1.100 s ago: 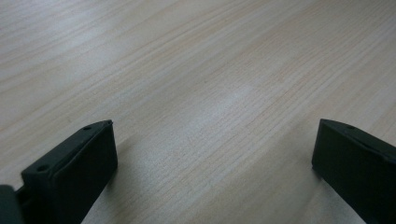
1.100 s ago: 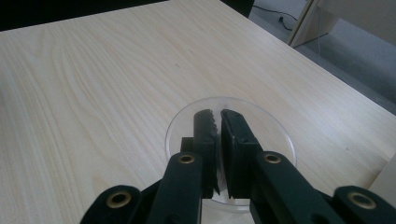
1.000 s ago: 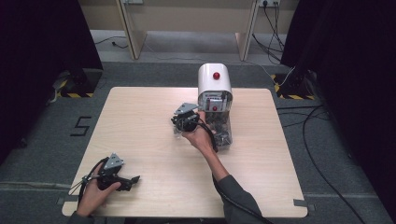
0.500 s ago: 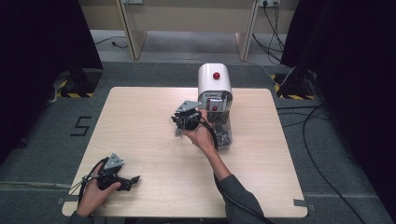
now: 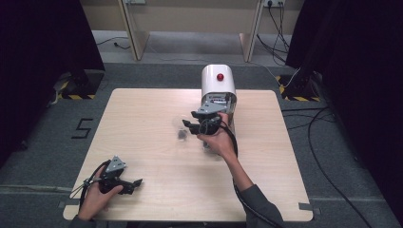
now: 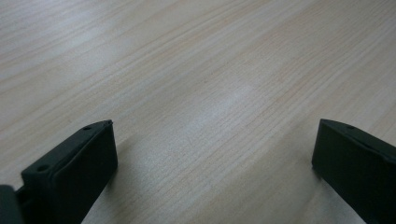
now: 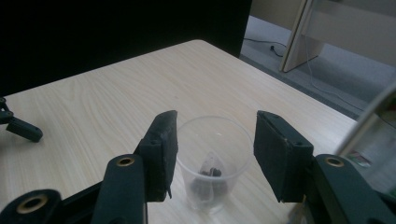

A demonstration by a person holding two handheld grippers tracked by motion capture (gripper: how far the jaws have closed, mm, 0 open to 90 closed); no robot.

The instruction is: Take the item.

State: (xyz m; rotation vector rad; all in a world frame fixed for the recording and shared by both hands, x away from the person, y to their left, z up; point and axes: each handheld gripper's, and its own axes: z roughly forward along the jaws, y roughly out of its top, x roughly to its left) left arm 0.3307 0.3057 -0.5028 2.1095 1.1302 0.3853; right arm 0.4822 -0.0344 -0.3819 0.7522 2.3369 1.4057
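- In the right gripper view, a clear plastic cup (image 7: 212,161) is seen standing upright on the wooden table (image 7: 93,107), low in the middle of the frame, with something small and dark at its bottom.
- The right gripper (image 7: 215,151) is held with its two black jaws on either side of the cup; the jaws have just been opening, and a gap is visible between each pad and the cup wall, so the cup is flanked but not pinched.
- In the high view, the right gripper (image 5: 192,124) is seen at the centre of the frame, just in front of a white machine (image 5: 218,88) with a red button, and the cup (image 5: 181,129) appears as a faint clear shape just to the left of the jaws.
- The left gripper (image 5: 135,185) is held low at the lower left of the high view, near the table's front edge, well apart from the cup.
- In the left gripper view, its jaws are seen spread wide at the bottom corners of the frame, with bare table (image 6: 201,93) between them and nothing held or touched.
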